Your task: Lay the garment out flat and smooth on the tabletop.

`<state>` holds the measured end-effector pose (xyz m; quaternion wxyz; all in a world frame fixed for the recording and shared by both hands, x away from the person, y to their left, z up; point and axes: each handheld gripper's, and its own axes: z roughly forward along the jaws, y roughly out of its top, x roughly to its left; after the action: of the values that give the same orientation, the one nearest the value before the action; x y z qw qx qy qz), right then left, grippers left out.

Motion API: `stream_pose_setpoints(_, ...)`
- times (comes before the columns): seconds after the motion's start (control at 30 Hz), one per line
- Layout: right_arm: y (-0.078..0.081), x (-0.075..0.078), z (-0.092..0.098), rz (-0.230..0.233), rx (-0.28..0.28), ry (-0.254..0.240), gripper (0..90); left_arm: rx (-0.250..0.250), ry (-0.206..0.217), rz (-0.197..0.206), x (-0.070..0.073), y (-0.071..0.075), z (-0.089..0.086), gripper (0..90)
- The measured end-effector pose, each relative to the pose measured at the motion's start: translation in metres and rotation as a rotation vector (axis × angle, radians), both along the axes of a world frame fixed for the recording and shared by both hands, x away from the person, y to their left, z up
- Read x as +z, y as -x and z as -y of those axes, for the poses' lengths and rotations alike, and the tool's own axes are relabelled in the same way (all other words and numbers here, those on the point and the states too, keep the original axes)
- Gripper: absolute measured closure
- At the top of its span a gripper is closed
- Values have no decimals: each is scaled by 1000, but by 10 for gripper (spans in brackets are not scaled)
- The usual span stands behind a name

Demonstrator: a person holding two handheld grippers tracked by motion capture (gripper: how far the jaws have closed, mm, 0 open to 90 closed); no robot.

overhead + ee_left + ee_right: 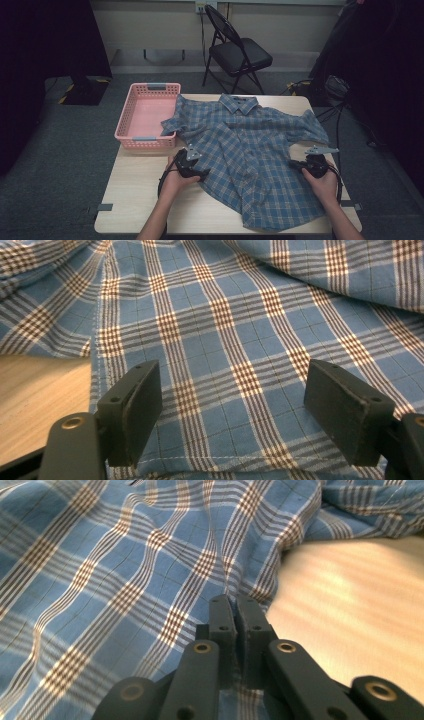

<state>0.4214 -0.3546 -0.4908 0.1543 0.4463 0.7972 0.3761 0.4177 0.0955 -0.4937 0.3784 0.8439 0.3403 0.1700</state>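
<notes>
1. A pink basket [145, 117] sits at the table's [135, 195] far left corner, and one shirt sleeve lies against its right rim.
2. The left gripper [200, 174] rests at the shirt's left edge. In the left gripper view its jaws stand wide apart over the fabric, released, with the hem running between them and nothing pinched.
3. The blue plaid shirt [250, 150] lies spread flat across the middle of the table, collar pointing away from the person, sleeves out to both sides.
4. The right gripper [296, 164] is at the shirt's right edge. In the right gripper view its jaws are clamped together on a fold of the shirt [125, 580], the cloth puckering up to the tips, bare table beside it.
</notes>
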Motion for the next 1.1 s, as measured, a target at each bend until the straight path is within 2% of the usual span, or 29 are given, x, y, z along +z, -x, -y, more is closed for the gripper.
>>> stream_pose_setpoints(0.27,47,2,10,-4,69,-2,872,9,-5,2,2,0,-2,231)
stream_pose_setpoints(0.33,57,4,14,-5,67,-27,864,8,-7,6,2,0,-1,232)
stream_pose_setpoints(0.4,61,9,17,31,37,-37,757,5,-8,5,2,0,-1,233)
stream_pose_setpoints(0.47,58,15,19,61,-8,-53,657,5,-8,6,2,0,0,233)
stream_pose_setpoints(0.57,42,17,17,63,-36,-82,604,2,-8,4,2,0,1,233)
stream_pose_setpoints(0.7,17,21,8,88,-80,-83,518,2,-7,5,2,0,0,234)
stream_pose_setpoints(0.77,9,23,4,112,-92,-68,510,4,-8,4,2,-1,-1,234)
stream_pose_setpoints(0.83,-2,20,2,70,-96,-76,562,6,-11,3,1,-1,-1,234)
stream_pose_setpoints(0.9,-8,15,-1,33,-85,-30,710,5,-16,2,1,-1,-1,234)
stream_pose_setpoints(0.93,-7,13,-2,23,-59,-49,762,6,-15,2,0,-1,-1,235)
stream_pose_setpoints(1.0,-3,11,-2,18,-41,-34,846,3,-17,2,0,-1,-1,235)
stream_pose_setpoints(1.1,9,9,0,12,-6,-31,864,4,-19,3,1,-1,-1,235)
